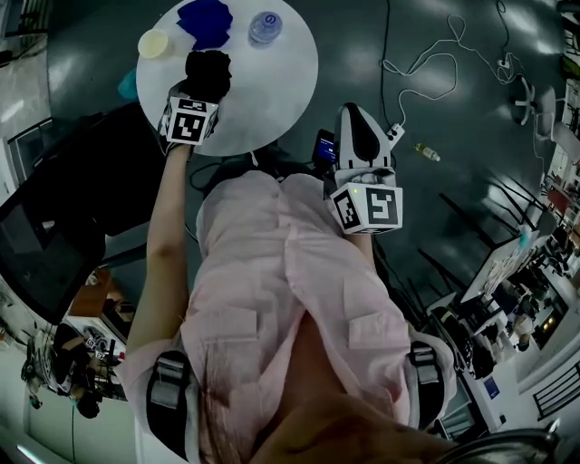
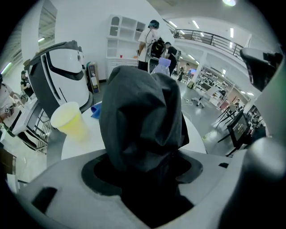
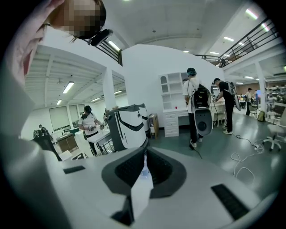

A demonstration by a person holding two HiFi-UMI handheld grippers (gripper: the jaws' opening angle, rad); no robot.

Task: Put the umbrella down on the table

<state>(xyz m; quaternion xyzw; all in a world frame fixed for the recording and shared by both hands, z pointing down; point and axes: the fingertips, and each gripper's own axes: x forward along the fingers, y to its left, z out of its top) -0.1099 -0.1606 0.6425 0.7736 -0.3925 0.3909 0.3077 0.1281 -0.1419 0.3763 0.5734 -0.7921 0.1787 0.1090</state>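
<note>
my left gripper (image 2: pixel 143 172) had its fingers clamped on the folded black umbrella (image 2: pixel 143 116), whose bunched cloth filled the gap between them and stuck out well past the tips. it hung over the round white desk (image 1: pixel 281 82), near the edge closest to me; i could not tell if its far end touched the top. my right gripper (image 3: pixel 142 172) was off the desk, its fingers pressed together on nothing.

the risks i judged were all around the left fingers. the yellow cup (image 2: pixel 69 118) stood just to their left, and a water bottle (image 1: pixel 265 27) and a blue cloth (image 1: pixel 206 20) lay beyond the tips, so a careless lowering could tip the cup or shove the bottle. letting go this close to the rim could let the umbrella roll off, and the loose cloth might catch on the pads.
</note>
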